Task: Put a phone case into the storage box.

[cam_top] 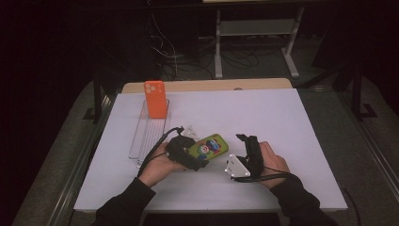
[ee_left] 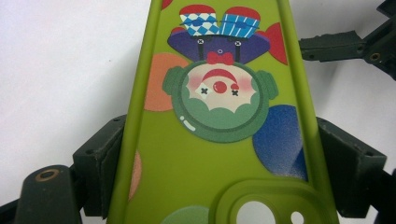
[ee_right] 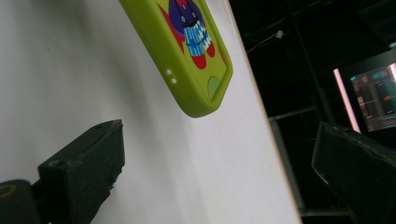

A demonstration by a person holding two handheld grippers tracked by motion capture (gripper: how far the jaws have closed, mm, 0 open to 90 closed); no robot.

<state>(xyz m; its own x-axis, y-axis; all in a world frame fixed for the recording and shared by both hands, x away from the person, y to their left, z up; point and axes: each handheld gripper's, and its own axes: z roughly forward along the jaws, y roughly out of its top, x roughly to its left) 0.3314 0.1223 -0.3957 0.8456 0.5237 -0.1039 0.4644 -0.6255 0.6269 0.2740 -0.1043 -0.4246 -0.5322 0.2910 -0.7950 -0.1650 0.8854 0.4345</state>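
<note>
High view showed my left gripper (cam_top: 194, 157) clenched on the green case (cam_top: 208, 147), its fingers (ee_left: 100, 158) pressing the two long sides near the camera cut-out, while my right gripper (cam_top: 245, 147) sat just beside the case's far end with its fingers (ee_right: 84, 165) spread and nothing between them. The case hung tilted above the tabletop (cam_top: 263, 117), near the front middle, printed back facing up. I judged the main risk was the grip itself: I held the case by its soft rims close to one end, so the long free part could sag, twist or slip out if I swung it quickly. A second risk was my right gripper; it was so near that a careless closing could knock the case's end rather than catch it, and pry it from my left fingers. The clear rack (cam_top: 149, 132) with the orange case (cam_top: 155, 99) standing in it was to my left and farther back, apart from my hands, but a wide sweep of my left arm could tip that upright case. For room, the right and far parts of the tabletop lay bare, the front edge was close under my wrists, and the right edge was well apart.
</note>
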